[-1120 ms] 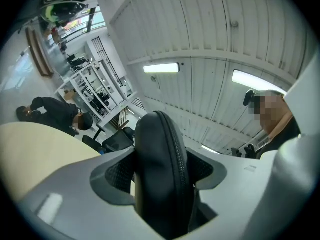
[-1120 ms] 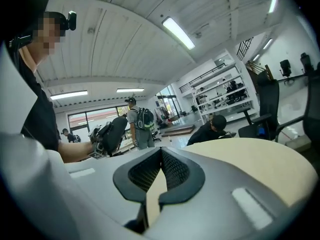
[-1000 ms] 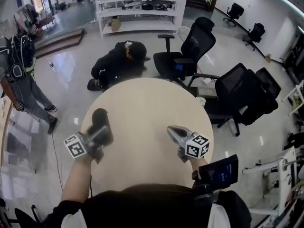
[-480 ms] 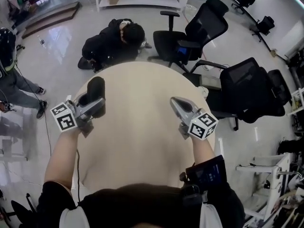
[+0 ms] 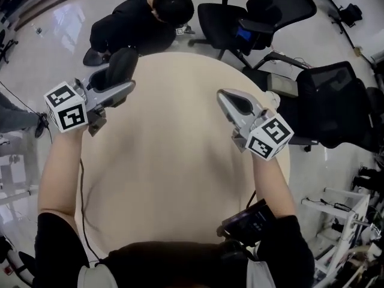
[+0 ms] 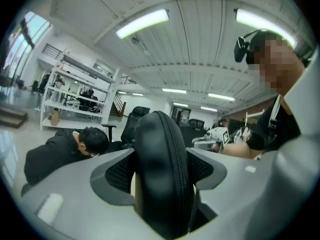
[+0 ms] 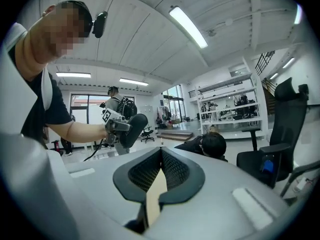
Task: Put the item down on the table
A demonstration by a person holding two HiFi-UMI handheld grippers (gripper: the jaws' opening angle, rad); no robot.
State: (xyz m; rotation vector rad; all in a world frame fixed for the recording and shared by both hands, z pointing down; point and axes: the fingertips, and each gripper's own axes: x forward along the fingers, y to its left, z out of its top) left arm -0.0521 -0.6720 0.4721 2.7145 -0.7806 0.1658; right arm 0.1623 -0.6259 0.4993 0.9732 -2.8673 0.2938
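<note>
Firmly clamped: L gripper (image 5: 123, 80) jaws pressed on both sides of black zip case (image 6: 160, 174). Case sat upright btwn pads, projecting fwd past tips. Table (image 5: 180, 179) lay below tips, so judged set-down not yet done. R gripper (image 7: 161, 159) jaws together, empty, well apart to right, prob. keeping clear.

At your twelve o'clock a person in black (image 5: 141, 20) crouches low on the glossy floor (image 5: 54, 41). A black office chair (image 5: 264, 8) stands at your one o'clock, and another black chair (image 5: 339, 98) at two. White shelving (image 6: 75, 91) rises well beyond the crouching person.
</note>
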